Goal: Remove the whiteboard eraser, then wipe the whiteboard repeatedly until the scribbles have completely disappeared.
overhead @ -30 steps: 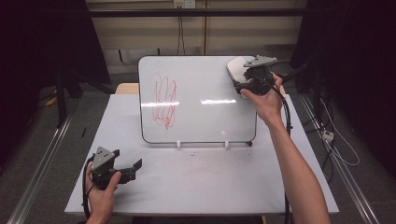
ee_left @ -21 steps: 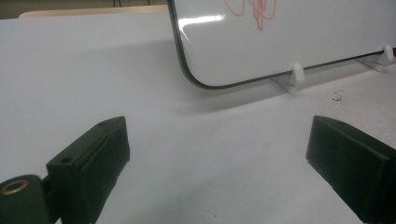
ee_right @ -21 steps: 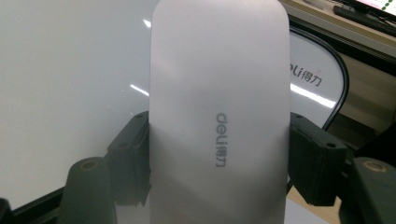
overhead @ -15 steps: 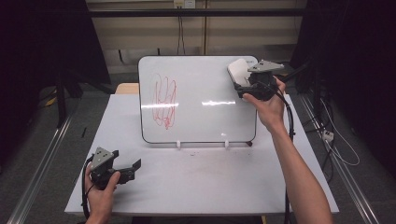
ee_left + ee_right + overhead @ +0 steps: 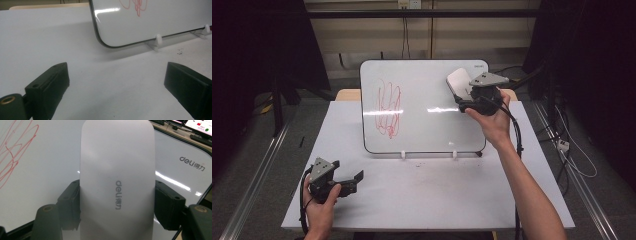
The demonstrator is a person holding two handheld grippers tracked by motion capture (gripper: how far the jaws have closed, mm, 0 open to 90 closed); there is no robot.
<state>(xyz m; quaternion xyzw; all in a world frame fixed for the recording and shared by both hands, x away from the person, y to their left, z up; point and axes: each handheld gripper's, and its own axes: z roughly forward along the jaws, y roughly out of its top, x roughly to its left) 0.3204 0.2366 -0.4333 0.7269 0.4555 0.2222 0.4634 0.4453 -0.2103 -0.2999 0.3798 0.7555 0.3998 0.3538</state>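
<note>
The left claw (image 5: 354,181) rested low on the near-left part of the white worktop (image 5: 427,195), gripped by the person's left hand (image 5: 319,205). In the left gripper view its two black jaws stood wide apart with nothing but bare worktop between them, so it was released and idle.

Farther back, a white rectangular whiteboard with a dark rim (image 5: 422,107) stood tilted on small white feet (image 5: 158,39) near the middle of the worktop. A red marker scribble (image 5: 388,107) covered the left part of its surface.

The right claw (image 5: 460,100), carried by the person's right hand (image 5: 492,117), was at the upper right of the board. It was clenched on a white oblong plastic eraser (image 5: 116,180); the right gripper view showed both jaws pressed against the eraser's long sides. The eraser lay over the board's right part, well apart from the scribble. Contact with the board surface could not be confirmed.

Judged status: the eraser was picked up and brought to the board. The scribble appeared complete and untouched, so wiping was not yet begun. Remaining work: move the eraser left across the board to the red marks and wipe them off.
</note>
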